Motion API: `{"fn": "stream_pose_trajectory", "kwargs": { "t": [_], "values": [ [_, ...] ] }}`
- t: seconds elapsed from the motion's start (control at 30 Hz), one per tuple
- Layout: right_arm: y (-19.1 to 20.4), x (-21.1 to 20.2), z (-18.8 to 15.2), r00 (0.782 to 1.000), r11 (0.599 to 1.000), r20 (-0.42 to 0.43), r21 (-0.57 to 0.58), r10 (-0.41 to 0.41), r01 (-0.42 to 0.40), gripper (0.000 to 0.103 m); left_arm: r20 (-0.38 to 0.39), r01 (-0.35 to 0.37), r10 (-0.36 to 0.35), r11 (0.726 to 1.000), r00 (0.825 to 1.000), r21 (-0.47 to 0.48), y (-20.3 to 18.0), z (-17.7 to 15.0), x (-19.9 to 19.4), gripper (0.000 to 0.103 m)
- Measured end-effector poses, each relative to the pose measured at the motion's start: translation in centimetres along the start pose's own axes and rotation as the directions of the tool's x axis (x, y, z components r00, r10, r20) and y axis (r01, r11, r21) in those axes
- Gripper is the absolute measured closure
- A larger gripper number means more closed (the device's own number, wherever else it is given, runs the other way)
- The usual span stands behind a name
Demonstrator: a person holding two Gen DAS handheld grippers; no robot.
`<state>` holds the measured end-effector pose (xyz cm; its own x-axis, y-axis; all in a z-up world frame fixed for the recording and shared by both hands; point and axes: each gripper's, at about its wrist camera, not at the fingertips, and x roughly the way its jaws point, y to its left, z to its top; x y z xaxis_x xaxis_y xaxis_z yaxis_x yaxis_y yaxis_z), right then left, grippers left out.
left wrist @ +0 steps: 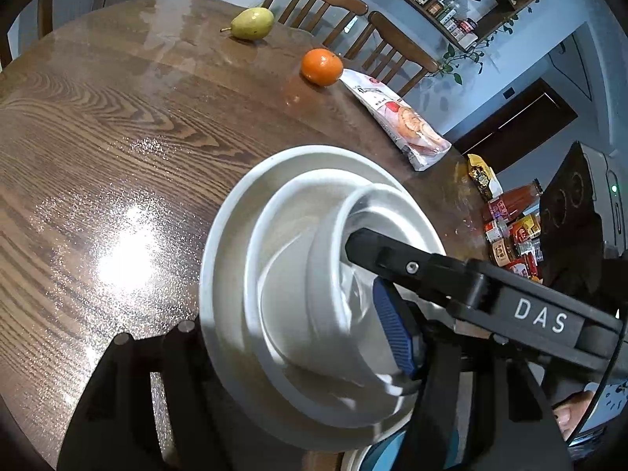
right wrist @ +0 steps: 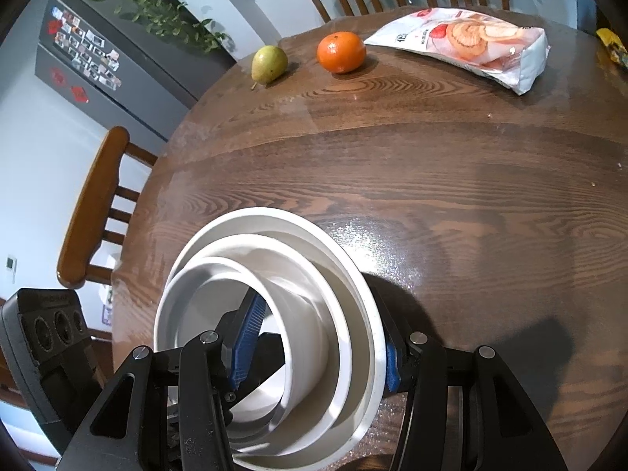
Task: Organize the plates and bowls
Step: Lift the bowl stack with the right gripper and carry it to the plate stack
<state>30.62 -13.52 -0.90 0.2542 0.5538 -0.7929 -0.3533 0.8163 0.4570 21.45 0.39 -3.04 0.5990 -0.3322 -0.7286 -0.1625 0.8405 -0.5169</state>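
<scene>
A nested stack [right wrist: 274, 337] of white bowls is held at the near table [right wrist: 431, 196] edge. Its rim is gripped by right tongs [right wrist: 318, 349]; left tongs [left wrist: 376, 290] are clamped on the innermost bowl [left wrist: 325, 286].

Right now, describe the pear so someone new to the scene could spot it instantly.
Start at the round wooden table and look to its far edge, past the nested white bowls. Three things lie in a row there: the pear, an orange, then a snack bag. The pear is the yellow-green, stemmed one, nearest the dark fridge.
</scene>
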Motion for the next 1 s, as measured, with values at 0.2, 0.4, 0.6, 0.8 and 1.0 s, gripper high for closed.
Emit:
{"fn": "stream_pose_trajectory", "kwargs": {
  "t": [0.2,0.4,0.6,0.8,1.0],
  "values": [
    [0.4,-1.4,-0.9,0.999,1.0,0.037,-0.001,-0.016,0.016,0.049,-0.004,0.015,-0.015,1.0,1.0,0.022,-0.7,-0.3,-0.6,0.039],
    [0.1,-3.3,-2.1,0.996,1.0,0.086,0.017,-0.024,0.022,0.049,0.008,0.03,-0.031,0.997,0.999,0.069,-1.9,-0.9,-1.3,0.039],
    [-0.8,-4.9,-4.0,0.989,0.998,0.142,0.059,-0.031,0.023,0.049,0.003,0.028,-0.029,0.991,1.0,0.133,-3.3,-1.9,-1.4,0.039],
    [-0.9,-6.5,-5.6,0.98,0.998,0.196,0.068,-0.028,0.015,0.049,0.017,0.033,-0.037,0.981,0.999,0.192,-4.2,-3.0,-2.2,0.039],
    [-0.9,-7.9,-7.6,0.973,0.996,0.228,0.089,-0.044,0.024,0.049,0.016,0.056,-0.061,0.974,0.998,0.218,-4.5,-4.7,-3.1,0.039]
  ]
}}
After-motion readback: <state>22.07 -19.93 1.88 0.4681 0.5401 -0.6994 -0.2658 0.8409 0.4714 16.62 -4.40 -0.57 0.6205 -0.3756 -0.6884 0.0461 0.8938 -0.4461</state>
